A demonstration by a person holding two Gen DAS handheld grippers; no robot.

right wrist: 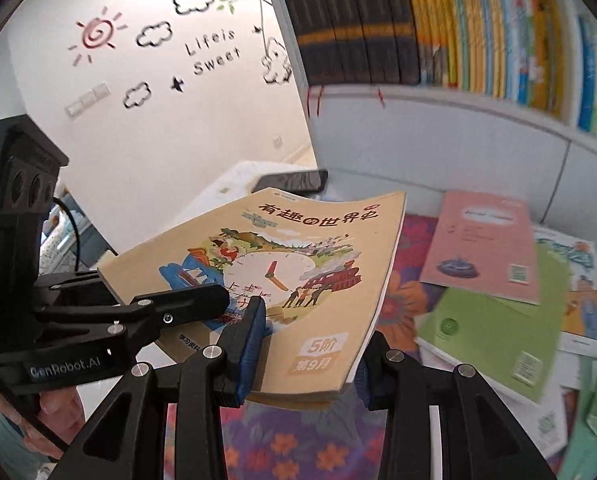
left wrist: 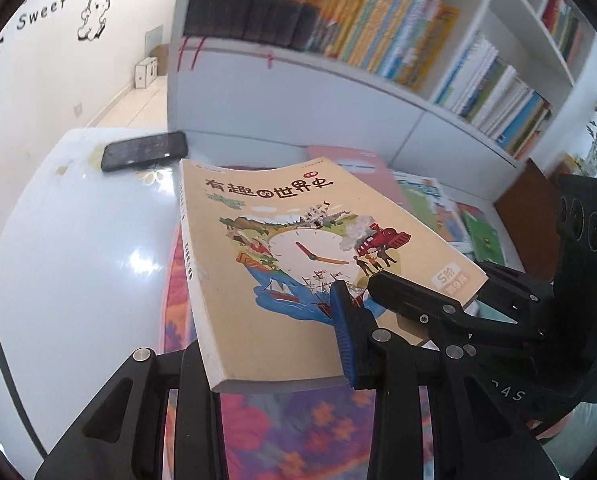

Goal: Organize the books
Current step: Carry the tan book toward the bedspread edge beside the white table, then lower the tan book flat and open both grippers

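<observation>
A tan paperback [left wrist: 282, 240] with a clock and a red train on its cover hangs above the table, cover up, and both grippers grip it. My left gripper [left wrist: 274, 340] is shut on its near edge, the blue pad [left wrist: 344, 332] pressed against the cover. My right gripper [right wrist: 310, 360] is shut on the same book [right wrist: 298, 248] at the corner with the orange label. Each wrist view shows the other gripper clamped on the book: the right one [left wrist: 382, 286] and the left one [right wrist: 218, 294]. The fingers under the book are hidden.
A white bookshelf [right wrist: 458, 108] packed with upright dark and coloured books stands behind the table. A pink book [right wrist: 482, 248], a green one [right wrist: 490, 336] and others lie on the floral cloth [left wrist: 290, 420]. A black phone [left wrist: 144, 151] lies on the white tabletop [left wrist: 78, 240].
</observation>
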